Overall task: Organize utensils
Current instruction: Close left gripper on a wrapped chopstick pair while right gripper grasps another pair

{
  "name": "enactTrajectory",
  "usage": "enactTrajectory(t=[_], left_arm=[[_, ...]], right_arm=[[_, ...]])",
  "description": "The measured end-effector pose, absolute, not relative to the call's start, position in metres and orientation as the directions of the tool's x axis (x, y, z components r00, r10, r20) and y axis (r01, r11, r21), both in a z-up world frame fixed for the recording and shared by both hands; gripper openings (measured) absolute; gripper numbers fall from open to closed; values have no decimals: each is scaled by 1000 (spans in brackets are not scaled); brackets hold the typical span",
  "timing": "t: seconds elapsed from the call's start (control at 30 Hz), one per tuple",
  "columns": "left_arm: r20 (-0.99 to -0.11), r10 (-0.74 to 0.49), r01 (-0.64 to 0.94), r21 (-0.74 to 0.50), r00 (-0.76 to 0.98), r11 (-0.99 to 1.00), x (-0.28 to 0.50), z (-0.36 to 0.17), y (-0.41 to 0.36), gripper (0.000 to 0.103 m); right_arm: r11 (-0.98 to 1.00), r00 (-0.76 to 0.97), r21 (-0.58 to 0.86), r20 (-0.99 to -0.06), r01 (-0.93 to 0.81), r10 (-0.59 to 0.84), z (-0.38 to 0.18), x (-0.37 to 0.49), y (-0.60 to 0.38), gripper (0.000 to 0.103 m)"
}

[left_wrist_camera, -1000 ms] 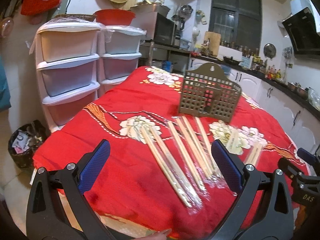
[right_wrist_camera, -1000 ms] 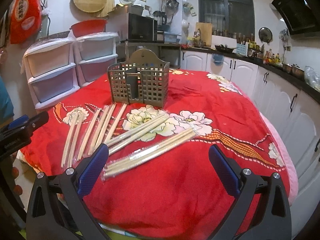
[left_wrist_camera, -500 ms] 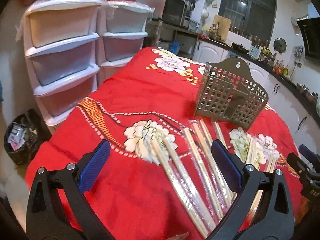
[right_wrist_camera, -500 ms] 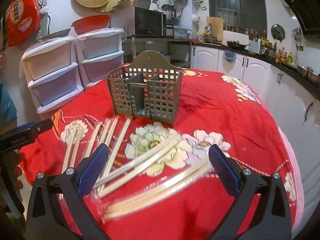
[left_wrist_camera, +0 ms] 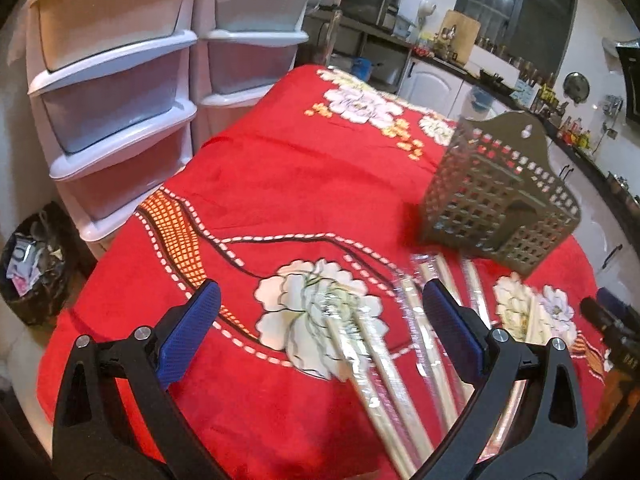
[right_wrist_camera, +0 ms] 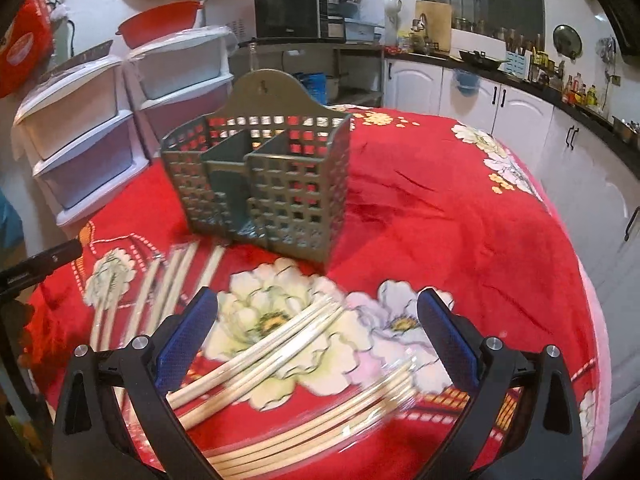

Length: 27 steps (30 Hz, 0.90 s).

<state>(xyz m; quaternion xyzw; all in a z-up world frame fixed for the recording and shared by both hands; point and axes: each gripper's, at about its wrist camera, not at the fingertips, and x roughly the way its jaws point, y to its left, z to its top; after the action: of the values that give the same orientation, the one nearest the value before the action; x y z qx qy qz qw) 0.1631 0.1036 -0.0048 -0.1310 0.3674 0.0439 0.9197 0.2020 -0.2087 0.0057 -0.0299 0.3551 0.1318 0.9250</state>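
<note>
A grey-green slotted utensil holder (right_wrist_camera: 264,184) stands upright on the red flowered tablecloth (right_wrist_camera: 440,220); it also shows in the left wrist view (left_wrist_camera: 500,204). Several clear-wrapped pairs of wooden chopsticks lie flat in front of it. My right gripper (right_wrist_camera: 316,336) is open and empty just above two wrapped packs (right_wrist_camera: 288,344), with further pairs (right_wrist_camera: 160,296) to their left. My left gripper (left_wrist_camera: 320,328) is open and empty above the nearest pairs (left_wrist_camera: 380,380).
White plastic drawer units (left_wrist_camera: 120,80) stand left of the table, with a black bin bag (left_wrist_camera: 32,260) on the floor. White cabinets and a cluttered counter (right_wrist_camera: 520,92) run along the right. The other gripper's tip (right_wrist_camera: 40,264) shows at the left edge.
Both grippers have moved forward and lower toward the chopsticks. The holder and the chopsticks look larger and closer. Both stay open.
</note>
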Motion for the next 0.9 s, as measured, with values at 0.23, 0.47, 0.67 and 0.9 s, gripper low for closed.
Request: enactTrajectory(t=[0.23, 0.47, 0.67, 0.9], left_arm=[[-731, -85, -127, -229, 677, 965, 168, -21, 110, 83], [-766, -153, -95, -269, 624, 958, 173, -42, 110, 52], [-758, -186, -64, -288, 625, 956, 183, -45, 104, 21], [-751, -219, -35, -306, 623, 951, 188, -48, 102, 9]], right_arm=[[964, 702, 50, -675, -262, 226, 3, 225, -219, 97], [957, 667, 30, -711, -288, 223, -17, 234, -220, 84], [946, 646, 26, -725, -323, 240, -26, 242, -224, 70], [917, 582, 53, -758, -397, 295, -32, 255, -223, 44]])
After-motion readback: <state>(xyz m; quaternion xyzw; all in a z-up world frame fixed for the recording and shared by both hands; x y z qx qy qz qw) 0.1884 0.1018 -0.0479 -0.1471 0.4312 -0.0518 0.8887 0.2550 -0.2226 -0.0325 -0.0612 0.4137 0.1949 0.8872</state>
